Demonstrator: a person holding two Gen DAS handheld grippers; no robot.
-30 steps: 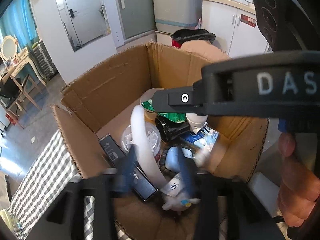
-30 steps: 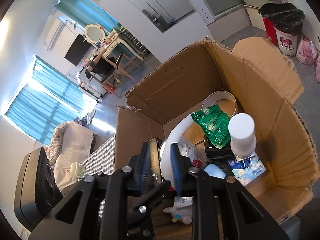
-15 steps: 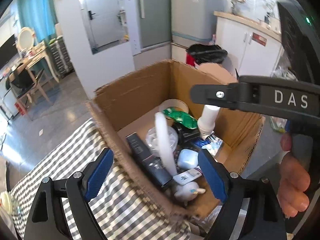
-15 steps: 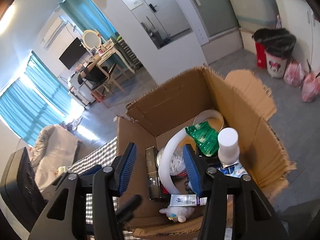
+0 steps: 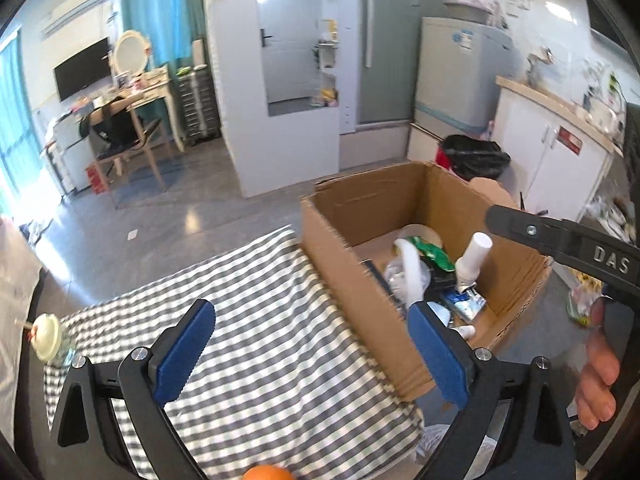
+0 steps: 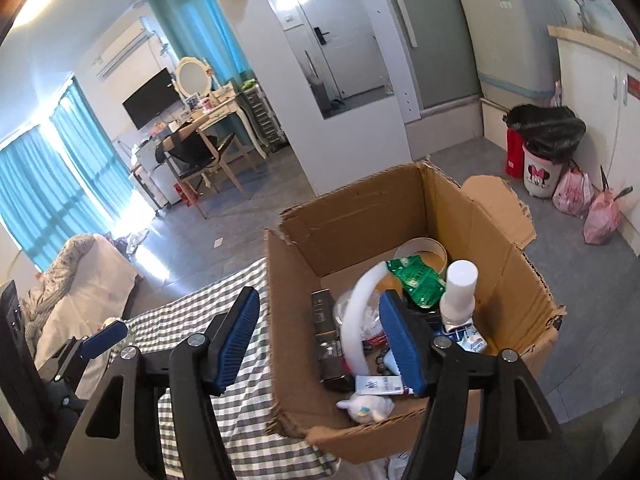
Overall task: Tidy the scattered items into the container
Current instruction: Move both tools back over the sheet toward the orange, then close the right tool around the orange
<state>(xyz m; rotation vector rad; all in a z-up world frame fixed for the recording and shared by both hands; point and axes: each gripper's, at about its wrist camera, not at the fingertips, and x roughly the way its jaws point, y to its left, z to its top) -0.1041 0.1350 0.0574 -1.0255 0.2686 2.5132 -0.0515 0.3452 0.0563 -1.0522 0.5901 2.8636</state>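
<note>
A brown cardboard box (image 5: 360, 276) (image 6: 292, 288) stands at the edge of the checked cloth (image 5: 260, 320). Inside lie a white curved band (image 6: 356, 320), a green packet (image 6: 418, 280), a white bottle (image 6: 460, 288), a tape roll (image 6: 420, 246), a black case (image 6: 324, 336), a small tube (image 6: 378, 384) and a white toy (image 6: 366, 404). My left gripper (image 5: 309, 308) hovers over the cloth beside the box, jaws opening wide, with nothing between them. My right gripper (image 6: 319, 296) hangs above the box's near wall, jaws opening and gripping nothing.
An orange object (image 5: 268, 474) peeks in at the bottom edge, and a small lidded jar (image 5: 46, 338) sits on the cloth's left end. Behind the box are a black-bagged bin (image 6: 548, 140), pink bags (image 6: 600, 216) and white cabinets (image 5: 548, 152).
Both grippers have pulled back and up out of the box and their jaws have widened. The white curved band that was between them now lies free in the box.
</note>
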